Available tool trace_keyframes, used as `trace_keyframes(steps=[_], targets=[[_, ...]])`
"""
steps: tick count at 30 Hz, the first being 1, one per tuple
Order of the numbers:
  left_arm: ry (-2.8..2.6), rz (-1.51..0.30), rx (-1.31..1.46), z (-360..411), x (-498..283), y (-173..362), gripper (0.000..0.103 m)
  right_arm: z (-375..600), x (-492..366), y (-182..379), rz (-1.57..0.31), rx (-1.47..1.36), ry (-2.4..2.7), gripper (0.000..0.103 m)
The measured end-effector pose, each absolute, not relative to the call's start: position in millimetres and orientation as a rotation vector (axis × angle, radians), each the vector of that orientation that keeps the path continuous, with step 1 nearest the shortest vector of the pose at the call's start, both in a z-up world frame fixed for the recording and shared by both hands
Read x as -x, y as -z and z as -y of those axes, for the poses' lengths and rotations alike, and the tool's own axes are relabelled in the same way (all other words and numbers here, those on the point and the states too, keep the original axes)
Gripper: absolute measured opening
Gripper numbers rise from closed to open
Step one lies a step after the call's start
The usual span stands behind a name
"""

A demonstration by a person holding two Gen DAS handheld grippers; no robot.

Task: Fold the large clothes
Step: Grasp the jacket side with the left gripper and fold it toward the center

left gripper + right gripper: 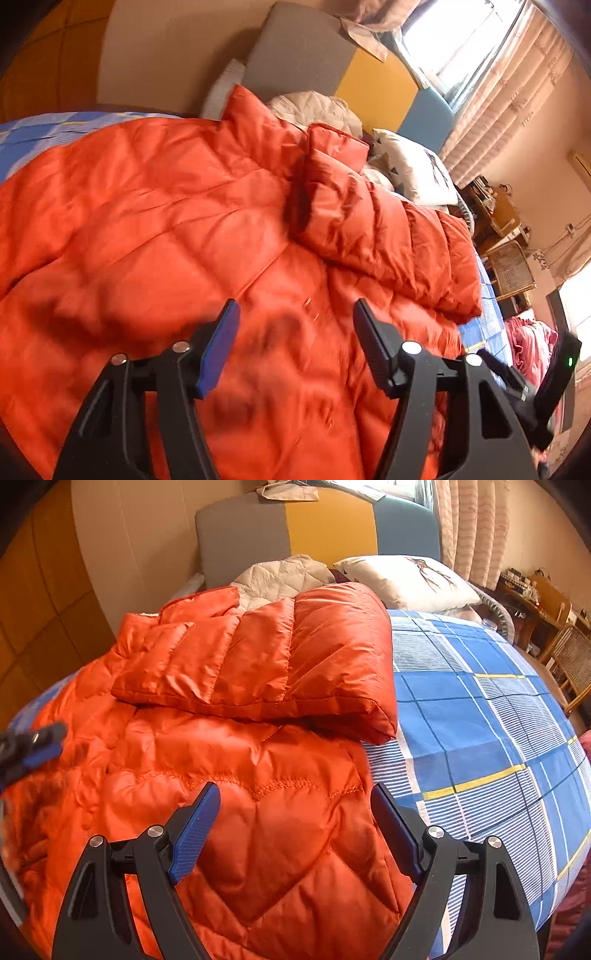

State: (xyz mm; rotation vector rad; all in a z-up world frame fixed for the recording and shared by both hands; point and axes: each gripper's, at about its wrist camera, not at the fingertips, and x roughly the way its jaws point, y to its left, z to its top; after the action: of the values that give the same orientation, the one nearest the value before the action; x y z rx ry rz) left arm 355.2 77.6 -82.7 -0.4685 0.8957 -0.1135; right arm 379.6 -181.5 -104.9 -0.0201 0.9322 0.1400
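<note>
Bedroom light comes from a curtained window, and a bed (480, 716) with a blue checked sheet carries an orange quilted down jacket (229, 775), spread flat across the left part of the mattress. One sleeve (266, 668) is already folded over the body of the jacket; a white pillow (410, 579) lies behind it at the headboard.

Going from left to right, the left gripper (295, 347) hangs over the jacket body, tilted downward, with its fingers apart and nothing between them. The right gripper (295, 823) hovers above the right hem edge, also tilted down, fingers widely spread and empty.

I judge the next fold needs both grippers to pinch the puffy fabric deeply at the edge, because the slippery shell can slide out.
</note>
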Motion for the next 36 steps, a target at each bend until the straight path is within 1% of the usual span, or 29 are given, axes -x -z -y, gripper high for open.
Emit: trace_keyframes(steps=[7,8,9,10,11,12,13,19,25,32,36], targets=[[0.129,-0.927,0.450,-60,-412,93,0.060,174,-393,116,-0.973,0.076,-0.103,0.083],[0.127,-0.935,0.446,-58,-421,95,0.057,172,-394,116,-0.969,0.097,-0.102,0.083],[0.140,-0.940,0.452,-56,-429,98,0.052,169,-395,117,-0.966,0.124,-0.099,0.083],[0.143,-0.950,0.444,-54,-436,101,0.039,166,-396,118,-0.964,0.149,-0.094,0.083],[0.138,-0.958,0.434,-52,-440,103,0.022,163,-396,118,-0.963,0.166,-0.093,0.083],[0.152,-0.960,0.438,-51,-444,105,0.012,161,-396,119,-0.963,0.182,-0.095,0.083],[0.152,-0.944,0.434,-52,-444,103,0.005,159,-397,120,-0.962,0.193,-0.096,0.083],[0.137,-0.852,0.428,-71,-422,80,0.003,153,-396,119,-0.948,0.220,-0.090,0.083],[0.065,-0.812,0.441,-110,-389,67,0.003,141,-390,113,-0.934,0.220,-0.115,0.083],[-0.014,-0.815,0.454,-147,-355,77,0.003,124,-387,104,-0.917,0.217,-0.150,0.083],[-0.034,-0.815,0.439,-151,-344,84,0.003,117,-391,99,-0.899,0.183,-0.161,0.083]])
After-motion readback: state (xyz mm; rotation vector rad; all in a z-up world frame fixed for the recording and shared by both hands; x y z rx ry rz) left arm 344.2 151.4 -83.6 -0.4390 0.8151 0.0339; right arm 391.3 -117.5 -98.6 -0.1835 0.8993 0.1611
